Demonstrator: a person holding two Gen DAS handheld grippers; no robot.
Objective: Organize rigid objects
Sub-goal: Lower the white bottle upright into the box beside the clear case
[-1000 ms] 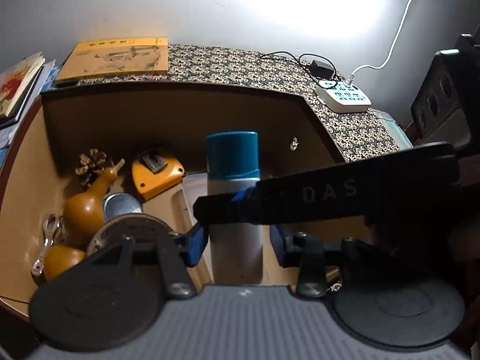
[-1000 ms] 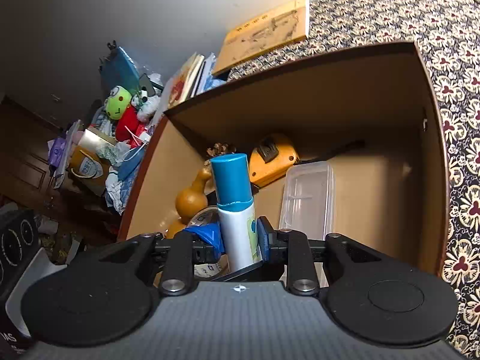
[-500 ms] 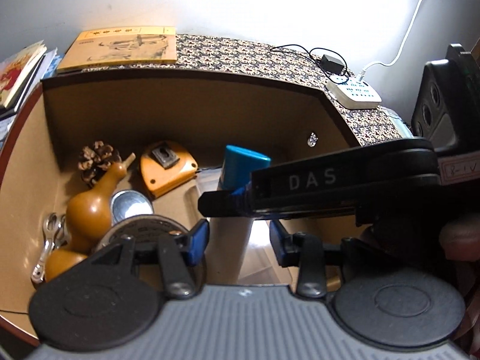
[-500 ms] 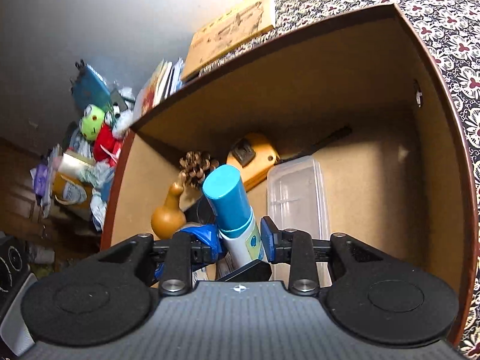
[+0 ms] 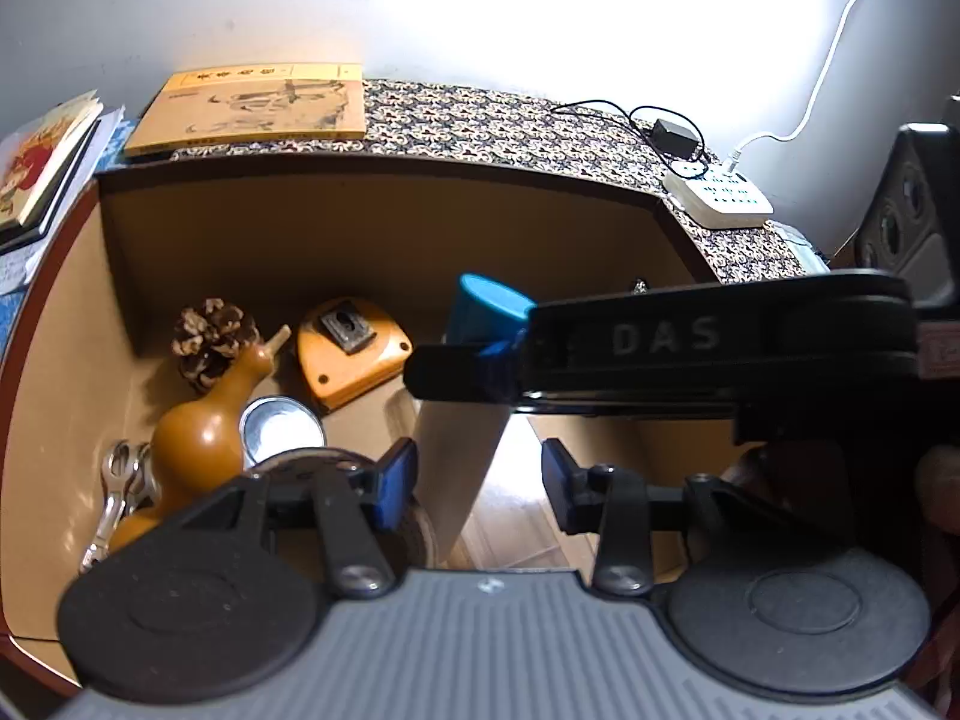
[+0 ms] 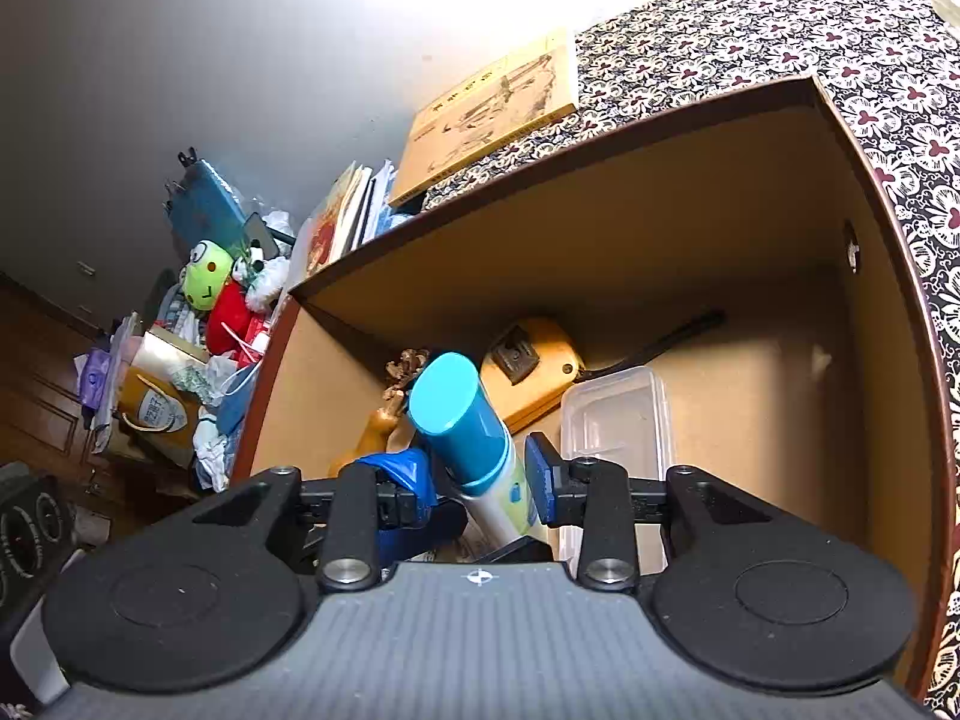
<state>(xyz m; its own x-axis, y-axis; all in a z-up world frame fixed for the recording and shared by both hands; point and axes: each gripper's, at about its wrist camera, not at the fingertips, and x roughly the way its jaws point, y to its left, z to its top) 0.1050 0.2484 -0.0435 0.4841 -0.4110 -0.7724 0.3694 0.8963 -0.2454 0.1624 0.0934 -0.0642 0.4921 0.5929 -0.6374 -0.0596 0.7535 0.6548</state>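
A brown open box (image 5: 72,312) sits on a table with a patterned cloth (image 5: 510,126). Over it, the right hand-held gripper (image 6: 480,483) clamps a tilted spray can (image 6: 474,444) with a blue cap; the left hand-held gripper (image 5: 477,480) stands spread around its body, seemingly not pinching. The can looks rigid, smooth, likely slippery; grip mid-body. Only the left view shows the gourd (image 5: 204,432) whole; only the right shows the clear plastic tub (image 6: 618,420).
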